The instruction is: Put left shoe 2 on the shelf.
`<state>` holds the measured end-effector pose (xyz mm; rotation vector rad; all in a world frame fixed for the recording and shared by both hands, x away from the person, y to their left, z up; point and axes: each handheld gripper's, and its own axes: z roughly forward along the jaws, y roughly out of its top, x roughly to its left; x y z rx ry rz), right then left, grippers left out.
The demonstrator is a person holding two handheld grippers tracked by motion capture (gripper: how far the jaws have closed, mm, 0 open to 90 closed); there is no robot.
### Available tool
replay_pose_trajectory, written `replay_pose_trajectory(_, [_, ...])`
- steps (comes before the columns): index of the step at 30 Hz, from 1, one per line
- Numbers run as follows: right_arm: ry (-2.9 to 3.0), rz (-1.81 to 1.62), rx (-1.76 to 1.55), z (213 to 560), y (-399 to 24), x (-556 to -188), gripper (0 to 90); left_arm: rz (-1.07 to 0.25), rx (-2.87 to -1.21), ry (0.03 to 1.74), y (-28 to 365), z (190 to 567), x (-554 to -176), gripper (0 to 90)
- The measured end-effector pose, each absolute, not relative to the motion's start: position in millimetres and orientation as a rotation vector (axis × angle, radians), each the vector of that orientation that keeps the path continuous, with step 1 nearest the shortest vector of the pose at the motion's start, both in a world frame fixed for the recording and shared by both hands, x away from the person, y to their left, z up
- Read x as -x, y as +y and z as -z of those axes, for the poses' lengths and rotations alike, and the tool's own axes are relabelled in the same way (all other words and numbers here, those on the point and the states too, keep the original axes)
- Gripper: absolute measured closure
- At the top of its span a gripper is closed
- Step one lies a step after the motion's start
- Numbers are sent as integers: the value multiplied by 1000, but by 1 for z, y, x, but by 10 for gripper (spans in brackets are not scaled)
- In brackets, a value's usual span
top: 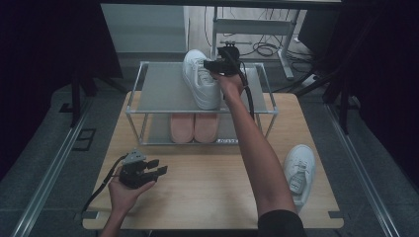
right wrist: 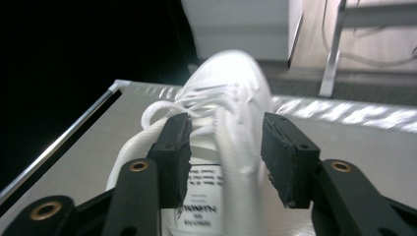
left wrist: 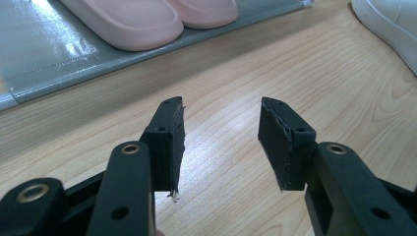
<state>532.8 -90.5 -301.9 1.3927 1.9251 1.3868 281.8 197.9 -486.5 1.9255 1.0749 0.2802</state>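
A white sneaker (top: 200, 79) stands on the top shelf of a metal shoe rack (top: 158, 91), toe pointing away. My right gripper (top: 213, 65) reaches over its heel end. In the right gripper view the jaws straddle the sneaker's (right wrist: 221, 93) collar and tongue, the right gripper (right wrist: 223, 142) open, pads apart from the shoe's side wall. A second white sneaker (top: 299, 170) lies on the wooden table (top: 207, 187) at the right. My left gripper (top: 159, 169) rests low over the table's left front, open, and the left gripper (left wrist: 221, 137) has nothing between its pads.
A pair of pink slippers (top: 193, 127) sits on the rack's lower shelf, and the pink slippers (left wrist: 147, 17) lie just ahead of the left jaws. The second sneaker (left wrist: 388, 19) edges in at the top right there. Dark curtains and desk legs stand behind the rack.
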Motion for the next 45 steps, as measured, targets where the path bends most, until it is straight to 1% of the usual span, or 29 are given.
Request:
replay_pose_trajectory(2, [1919,-1394,-1363,298,-96,-524,530,-278,-1917,1081,198,486,-281,532])
replay_pose_trajectory(4, [1929,-1398,-1341,296,-102,-516,559,-280,-1917,1079,199,485,-281,532])
replay_pose_trajectory(8, [1961,-1393,-1289,297,-116,-497,668,-278,-1914,1080,199,485,-281,532])
replay_pose_trajectory(12, [1991,-1371,-1248,303,-130,-478,797,-278,-1919,1076,198,485,-281,532])
replay_pose_trajectory(17, [2040,-1355,-1219,315,-145,-459,879,-288,-1927,1071,197,483,-280,533])
replay_pose_trajectory(24, [2100,-1328,-1197,333,-154,-445,897,-287,-1936,1069,193,483,-280,533])
replay_pose_trajectory(33, [2144,-1295,-1181,350,-145,-444,897,-290,-1940,1067,193,483,-280,533])
replay_pose_trajectory(38, [2146,-1283,-1181,356,-137,-446,898,-290,-1939,1065,193,483,-279,533])
replay_pose_trajectory(45, [2133,-1291,-1179,353,-132,-444,899,-292,-1935,1067,194,482,-279,533])
